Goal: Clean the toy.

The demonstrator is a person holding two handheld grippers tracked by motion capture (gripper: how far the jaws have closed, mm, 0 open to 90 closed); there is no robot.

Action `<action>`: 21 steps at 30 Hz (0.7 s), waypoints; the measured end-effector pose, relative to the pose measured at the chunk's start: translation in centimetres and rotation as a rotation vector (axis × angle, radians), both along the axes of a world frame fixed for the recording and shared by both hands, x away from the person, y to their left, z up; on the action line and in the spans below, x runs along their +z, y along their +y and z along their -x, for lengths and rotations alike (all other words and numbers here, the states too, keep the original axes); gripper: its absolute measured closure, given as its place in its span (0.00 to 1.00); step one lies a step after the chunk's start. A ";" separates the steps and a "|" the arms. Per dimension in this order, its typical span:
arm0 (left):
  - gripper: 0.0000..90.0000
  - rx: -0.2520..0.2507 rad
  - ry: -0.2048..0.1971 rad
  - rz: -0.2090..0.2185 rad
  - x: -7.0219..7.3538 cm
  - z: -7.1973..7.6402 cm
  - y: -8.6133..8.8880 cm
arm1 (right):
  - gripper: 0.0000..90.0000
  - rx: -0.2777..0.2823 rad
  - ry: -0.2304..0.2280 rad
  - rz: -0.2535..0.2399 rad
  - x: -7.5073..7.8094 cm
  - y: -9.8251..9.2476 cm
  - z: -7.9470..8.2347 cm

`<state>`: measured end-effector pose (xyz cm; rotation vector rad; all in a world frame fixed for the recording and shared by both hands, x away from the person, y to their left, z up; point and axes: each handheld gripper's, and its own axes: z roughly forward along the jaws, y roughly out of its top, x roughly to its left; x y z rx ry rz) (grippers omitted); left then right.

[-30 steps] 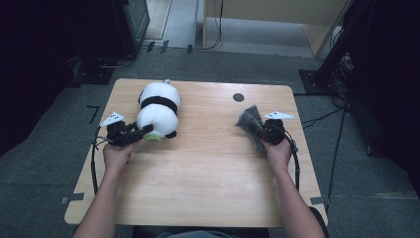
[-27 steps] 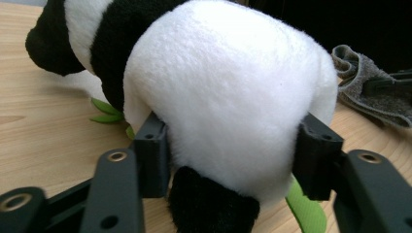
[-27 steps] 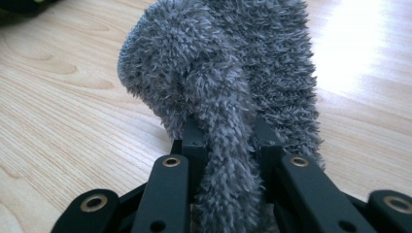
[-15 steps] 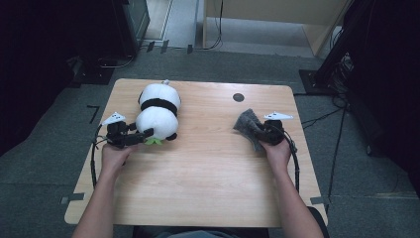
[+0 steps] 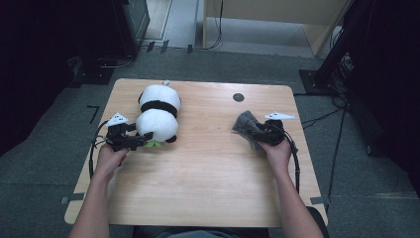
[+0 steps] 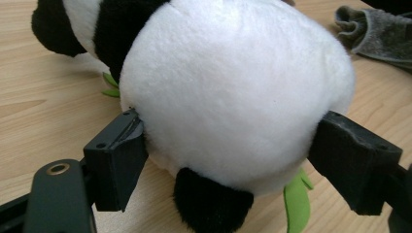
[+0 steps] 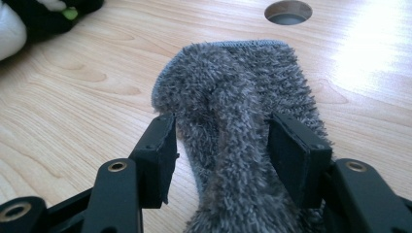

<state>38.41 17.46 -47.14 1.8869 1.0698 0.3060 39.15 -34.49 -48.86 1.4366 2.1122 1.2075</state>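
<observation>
- Left gripper [image 5: 141,141], lower left of the high view: jaws just opened, standing apart on either side of the panda plush [image 6: 233,97]; pads at the fur, contact uncertain.
- Right gripper [image 5: 252,133], right of centre: jaws just opened, apart, grey fuzzy sock [image 7: 243,121] lying between them, unclamped.
- Panda plush [image 5: 157,113] lying on the wooden table [image 5: 208,188], left of centre.
- Sock [image 5: 245,124] flat on the table, well apart from the plush.
- Round cable hole [image 5: 238,97] further back.
</observation>
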 end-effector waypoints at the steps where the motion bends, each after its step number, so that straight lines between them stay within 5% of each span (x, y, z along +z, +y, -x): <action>1: 0.17 0.000 0.002 0.006 0.0 0.0 0.0 | 0.50 0.000 -0.002 0.003 0.1 0.0 0.1; 6: 0.01 -0.005 0.009 0.054 0.4 0.2 0.6 | 0.50 0.003 -0.008 0.007 0.4 0.0 0.5; 14: 0.01 -0.021 -0.007 0.052 1.7 1.1 0.6 | 0.49 0.024 -0.009 0.027 0.8 0.5 1.1; 21: 0.01 -0.048 -0.059 0.047 3.4 2.1 -0.1 | 0.49 0.048 -0.011 0.024 1.4 1.1 2.1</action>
